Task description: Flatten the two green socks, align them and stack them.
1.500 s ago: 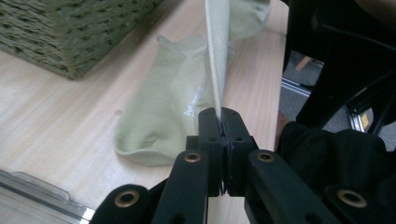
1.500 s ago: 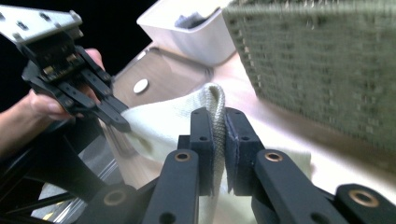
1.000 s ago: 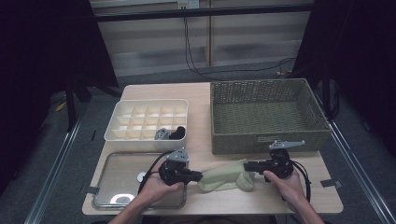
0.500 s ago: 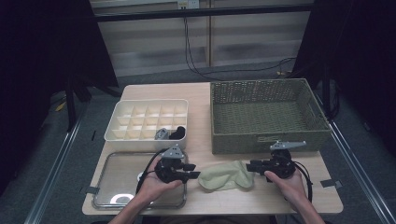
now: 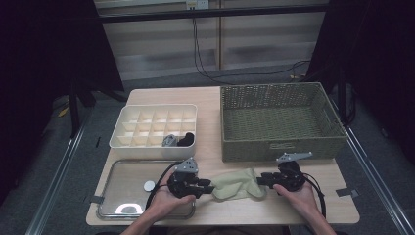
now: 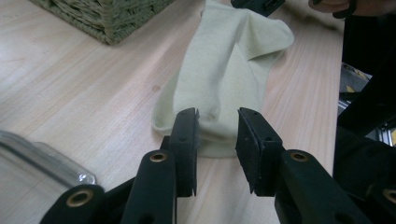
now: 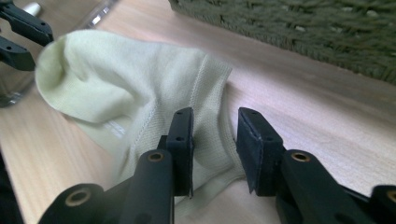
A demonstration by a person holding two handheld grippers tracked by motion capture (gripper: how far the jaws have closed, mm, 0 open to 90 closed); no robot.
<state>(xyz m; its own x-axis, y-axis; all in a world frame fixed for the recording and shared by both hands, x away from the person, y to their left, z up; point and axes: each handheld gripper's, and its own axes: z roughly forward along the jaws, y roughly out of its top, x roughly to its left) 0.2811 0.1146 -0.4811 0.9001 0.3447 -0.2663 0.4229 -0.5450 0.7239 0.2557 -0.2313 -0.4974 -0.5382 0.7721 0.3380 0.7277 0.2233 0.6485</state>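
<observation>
A pale green sock [image 5: 237, 185] lies crumpled on the wooden table, between my two grippers. My left gripper [image 5: 209, 189] is at the sock's left end. In the left gripper view, the left gripper [image 6: 217, 116] stands open with the sock's [image 6: 229, 60] near edge just at its tips. My right gripper [image 5: 261, 180] is at the sock's right end. In the right gripper view, the right gripper [image 7: 215, 116] is also open, with a fold of the sock [image 7: 116, 79] lying between the jaws, which do not pinch it. The left gripper [image 7: 21, 35] shows at that view's top left.
A green wicker basket [image 5: 279, 122] stands close behind the right gripper. A white compartment box [image 5: 156, 129] holding small dark items [image 5: 178, 140] is at the back left. A clear tray [image 5: 127, 191] with a small white disc [image 5: 149, 185] lies under my left hand.
The sock was stretched longer between the grippers a second ago. It now lies shorter and slack on the table. The right hand has drawn slightly to the right.
</observation>
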